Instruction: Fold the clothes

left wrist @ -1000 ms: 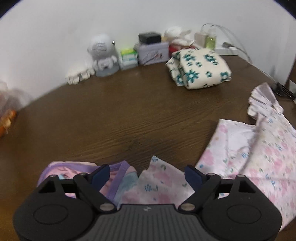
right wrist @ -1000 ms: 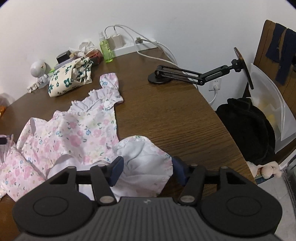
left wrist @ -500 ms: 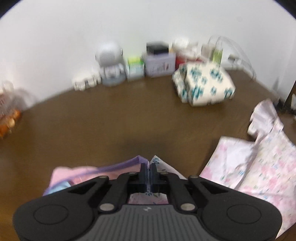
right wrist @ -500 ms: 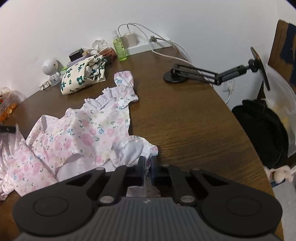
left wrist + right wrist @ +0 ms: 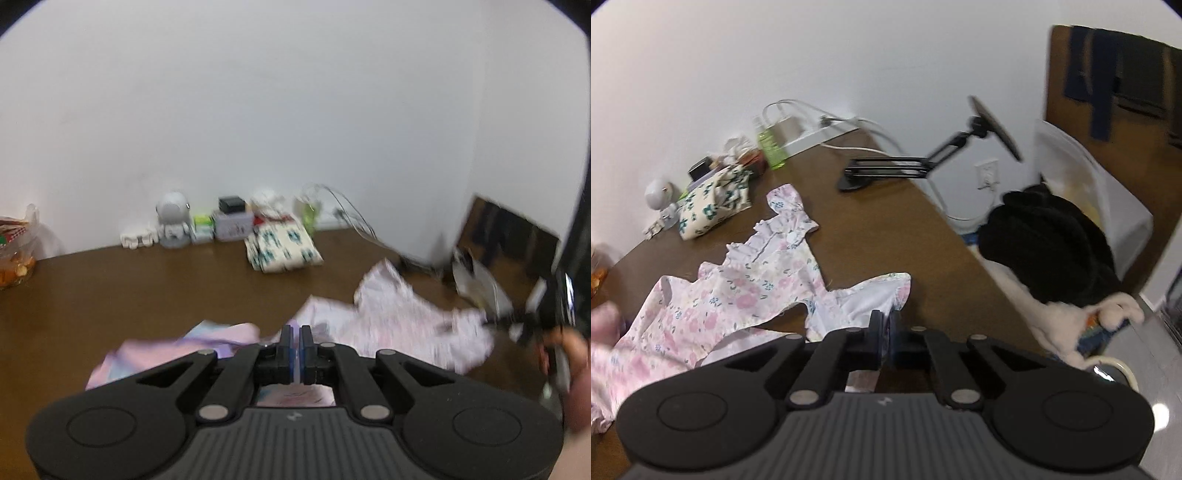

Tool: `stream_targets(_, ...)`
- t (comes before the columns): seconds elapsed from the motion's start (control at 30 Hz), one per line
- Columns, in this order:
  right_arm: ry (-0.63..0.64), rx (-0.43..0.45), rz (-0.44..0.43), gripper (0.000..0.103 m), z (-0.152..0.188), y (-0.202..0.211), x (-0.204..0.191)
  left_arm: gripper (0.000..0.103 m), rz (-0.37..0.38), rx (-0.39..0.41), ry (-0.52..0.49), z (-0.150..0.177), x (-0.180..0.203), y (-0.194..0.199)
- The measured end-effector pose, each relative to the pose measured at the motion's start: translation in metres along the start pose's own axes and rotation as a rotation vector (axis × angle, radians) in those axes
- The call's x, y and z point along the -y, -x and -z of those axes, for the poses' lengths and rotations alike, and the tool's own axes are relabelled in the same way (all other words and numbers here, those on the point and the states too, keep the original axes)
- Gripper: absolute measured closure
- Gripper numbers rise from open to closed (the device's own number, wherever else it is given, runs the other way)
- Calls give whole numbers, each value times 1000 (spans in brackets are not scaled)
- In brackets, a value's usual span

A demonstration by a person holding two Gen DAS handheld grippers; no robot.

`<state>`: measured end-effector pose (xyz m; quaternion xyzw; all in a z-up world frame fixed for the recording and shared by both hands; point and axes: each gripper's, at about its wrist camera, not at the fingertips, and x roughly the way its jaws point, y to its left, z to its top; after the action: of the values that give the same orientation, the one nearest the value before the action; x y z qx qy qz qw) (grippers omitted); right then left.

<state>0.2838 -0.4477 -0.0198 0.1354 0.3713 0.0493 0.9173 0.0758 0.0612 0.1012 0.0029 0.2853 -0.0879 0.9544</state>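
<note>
A pink floral dress [image 5: 750, 291] lies spread on the brown table [image 5: 886, 229], ruffled collar toward the wall. My right gripper [image 5: 885, 325] is shut on the dress's white hem at its near right corner. In the left wrist view the same dress [image 5: 399, 325] stretches to the right, blurred, and my left gripper [image 5: 295, 341] is shut on its near left edge, with pink cloth showing below the fingers. A pink and purple garment [image 5: 173, 350] lies under and left of that gripper. The right gripper and a hand [image 5: 569, 350] show at the far right.
A folded cream cloth with teal flowers [image 5: 713, 206] sits near the wall, by a small white robot figure [image 5: 171, 225], boxes, a green bottle [image 5: 770, 147] and cables. A black phone-holder arm [image 5: 905, 166] stands at the table's right side. A black coat [image 5: 1049, 243] lies beyond the table's edge.
Both grippers went from open to shut on the dress's near edge. The left one then rose and swung right, lifting cloth. The right one shifted slightly, with its corner of the hem.
</note>
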Motion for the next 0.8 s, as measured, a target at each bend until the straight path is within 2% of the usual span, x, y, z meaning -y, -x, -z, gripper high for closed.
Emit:
stream_targets(0.07, 0, 3, 8, 100, 7, 4, 4, 100, 17, -46, 10, 26, 12, 4)
stream_targets(0.17, -3, 2, 3, 100, 14, 8, 7, 97, 21, -150, 80, 56, 13, -8)
stream_targets(0.2, -6, -1, 2, 98, 16, 9, 7, 91, 8, -174, 92, 62, 10, -11)
stream_targets(0.23, -8, -5, 2, 97, 17, 10, 8, 81, -8, -188, 100, 66, 8, -13)
stream_targets(0.27, -14, -11, -5, 92, 18, 12, 9, 75, -26, -184, 106, 66, 5, -14)
stream_targets(0.3, -14, -6, -4, 88, 20, 17, 9, 59, -46, -163, 108, 63, 1, -12)
stream_targets(0.33, -12, 4, 0, 86, 21, 23, 9, 52, -66, -132, 107, 59, -4, -8)
stream_targets(0.37, -9, 15, 4, 79, 22, 28, 9, 42, -91, -103, 107, 53, -8, -6)
stream_targets(0.4, -2, 30, 8, 74, 23, 35, 8, 38, -125, -77, 110, 45, -14, -6)
stream_targets(0.47, 13, 63, 17, 71, 23, 48, 3, 31, -156, -50, 108, 27, -25, -15)
stream_targets(0.5, 21, 76, 12, 69, 23, 54, 0, 26, -159, -60, 99, 17, -29, -25)
stream_targets(0.53, 30, 83, 0, 67, 23, 57, -5, 25, -163, -88, 83, 8, -32, -40)
stream_targets(0.6, 59, 86, -29, 63, 25, 59, -19, 25, -185, -164, 33, -2, -35, -77)
stream_targets(0.7, 124, 67, -70, 56, 31, 52, -46, 28, -269, -303, -78, 1, -32, -143)
stream_targets(0.77, 157, 45, -89, 55, 36, 42, -63, 60, -308, -358, -160, 9, -33, -173)
stream_targets(0.8, 158, 40, -101, 56, 39, 37, -69, 92, -304, -381, -185, 12, -37, -183)
